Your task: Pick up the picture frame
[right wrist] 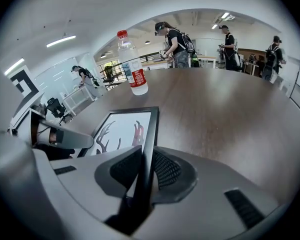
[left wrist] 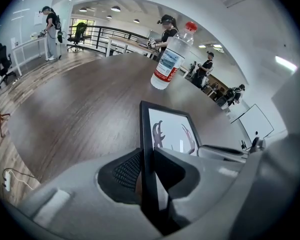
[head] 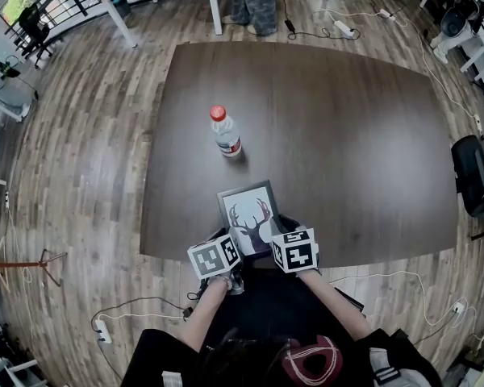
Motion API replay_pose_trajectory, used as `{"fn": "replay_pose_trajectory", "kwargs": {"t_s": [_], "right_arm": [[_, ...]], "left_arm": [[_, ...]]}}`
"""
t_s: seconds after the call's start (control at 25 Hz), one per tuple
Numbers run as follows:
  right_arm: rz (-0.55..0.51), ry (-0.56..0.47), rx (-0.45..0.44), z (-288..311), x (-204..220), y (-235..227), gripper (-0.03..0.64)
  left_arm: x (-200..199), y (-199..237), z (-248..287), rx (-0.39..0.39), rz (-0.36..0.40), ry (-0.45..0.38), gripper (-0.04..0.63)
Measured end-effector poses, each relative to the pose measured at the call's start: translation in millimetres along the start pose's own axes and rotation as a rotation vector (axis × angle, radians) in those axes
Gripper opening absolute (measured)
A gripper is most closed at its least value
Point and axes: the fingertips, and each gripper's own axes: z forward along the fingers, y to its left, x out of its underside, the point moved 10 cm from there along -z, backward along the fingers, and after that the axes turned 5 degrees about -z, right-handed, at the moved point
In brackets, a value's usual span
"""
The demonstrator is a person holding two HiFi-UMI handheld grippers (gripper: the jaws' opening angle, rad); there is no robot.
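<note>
Picture frame sits at the near edge of the dark table, antler print facing up, pretty clear from the head view. What that view hides, the gripper views show: the left gripper has its jaws clamped on the frame's left border, and the right gripper is pinching the right border the same way. Farther out stands a red-capped water bottle, well apart from the frame. The gripper views also catch several people standing past the table.

The left tongs and right tongs hid the near edge of the black-framed antler picture; the label of the red-capped clear plastic bottle was illegible.
</note>
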Motion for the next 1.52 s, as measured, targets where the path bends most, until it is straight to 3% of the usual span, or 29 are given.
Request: {"fn": "replay_pose_trajectory", "kwargs": {"t_s": [0.44,0.72,1.08,1.52], "right_arm": [[0.019,-0.006,-0.004,-4,8,3,0.075],[-0.059,-0.023,-0.012,-7,4,7,0.080],[-0.036,-0.077,0.011,-19,4,7,0.080],[-0.021,-0.150,0.056,-44,2,16,0.078]], "left_arm": [[2,-1,-1,-0.022,0.043,0.004,0.077],[2,2,-6,-0.015,0.027,-0.017,0.077],[1,-10,-20,-0.001,0.131,-0.093,0.077],[0,-16,-41,0.048,0.189,-0.157,0.077]]}}
